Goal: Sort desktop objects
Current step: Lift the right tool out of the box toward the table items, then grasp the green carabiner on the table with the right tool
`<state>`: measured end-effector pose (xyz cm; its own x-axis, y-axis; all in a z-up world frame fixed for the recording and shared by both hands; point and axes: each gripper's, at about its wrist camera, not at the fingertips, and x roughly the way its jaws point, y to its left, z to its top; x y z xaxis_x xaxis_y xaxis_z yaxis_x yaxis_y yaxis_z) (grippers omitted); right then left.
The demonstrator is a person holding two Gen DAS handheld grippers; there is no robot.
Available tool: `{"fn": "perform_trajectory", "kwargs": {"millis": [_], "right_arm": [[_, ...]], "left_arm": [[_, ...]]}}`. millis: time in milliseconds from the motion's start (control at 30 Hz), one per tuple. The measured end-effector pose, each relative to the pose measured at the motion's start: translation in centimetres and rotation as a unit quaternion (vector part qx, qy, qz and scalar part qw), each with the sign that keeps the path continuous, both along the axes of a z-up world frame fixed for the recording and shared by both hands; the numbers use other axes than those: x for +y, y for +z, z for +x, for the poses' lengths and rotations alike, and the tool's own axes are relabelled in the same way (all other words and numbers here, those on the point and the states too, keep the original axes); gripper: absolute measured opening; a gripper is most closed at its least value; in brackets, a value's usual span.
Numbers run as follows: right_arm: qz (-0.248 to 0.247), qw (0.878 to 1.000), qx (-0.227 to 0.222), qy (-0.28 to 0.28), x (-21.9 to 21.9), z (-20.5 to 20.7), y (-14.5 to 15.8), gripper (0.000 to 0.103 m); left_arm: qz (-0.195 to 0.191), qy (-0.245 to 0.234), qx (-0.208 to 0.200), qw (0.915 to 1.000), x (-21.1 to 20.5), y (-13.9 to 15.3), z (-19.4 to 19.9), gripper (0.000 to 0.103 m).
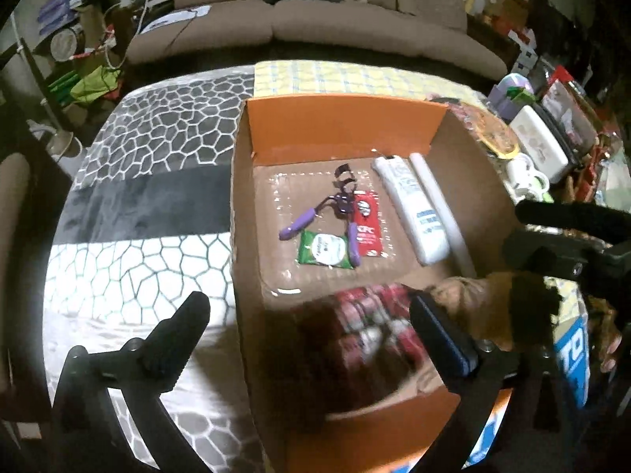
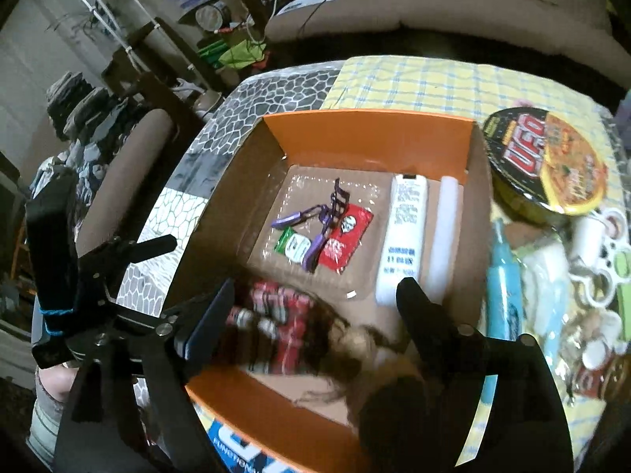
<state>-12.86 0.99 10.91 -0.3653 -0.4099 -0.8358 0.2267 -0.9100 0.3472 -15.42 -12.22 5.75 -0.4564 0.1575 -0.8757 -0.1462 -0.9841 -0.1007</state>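
Note:
An open orange cardboard box stands on the table. On its floor lie a purple eyelash curler, a red KFC sachet, a green wipe packet, a white tube and a white foam stick. A blurred doll in red checked cloth with brown hair is in the box's near end. My left gripper is open above it. My right gripper is open too, and the doll shows between its fingers without touching the pads.
A UFO noodle cup, a blue bottle and white mugs crowd the table right of the box. A grey stone-pattern cloth covers the left part, a yellow checked cloth the far part. A sofa stands behind.

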Motion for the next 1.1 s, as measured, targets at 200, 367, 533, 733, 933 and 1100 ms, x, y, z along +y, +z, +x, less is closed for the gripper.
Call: {"fn": "perform_trajectory", "kwargs": {"millis": [200,367,533,733,933,1100], "right_arm": [[0.009,1.000,0.008,-0.006,1.2,4.3,1.2,0.103],[0.005,0.999,0.021,-0.027,3.8,7.9,2.3,0.103],[0.014,0.998,0.030,-0.052,7.2,11.0,3.3,0.103],[0.033,0.995,0.046,-0.083,11.6,14.0,4.0,0.103],[0.065,0.986,0.074,-0.138,16.8,16.4,4.2,0.103],[0.041,0.980,0.079,-0.180,21.7,17.0,3.3,0.103]], "left_arm": [[0.018,0.011,0.020,0.9996,1.0,2.3,3.5,0.103],[-0.001,0.005,0.038,0.9993,3.1,4.2,6.5,0.103],[-0.003,-0.006,0.045,0.9989,5.3,5.4,8.6,0.103],[-0.004,-0.007,0.056,0.9984,8.4,6.0,10.3,0.103],[0.013,0.002,0.058,0.9983,10.4,5.5,10.6,0.103],[0.052,-0.011,0.059,0.9968,12.8,4.4,10.5,0.103]]}}
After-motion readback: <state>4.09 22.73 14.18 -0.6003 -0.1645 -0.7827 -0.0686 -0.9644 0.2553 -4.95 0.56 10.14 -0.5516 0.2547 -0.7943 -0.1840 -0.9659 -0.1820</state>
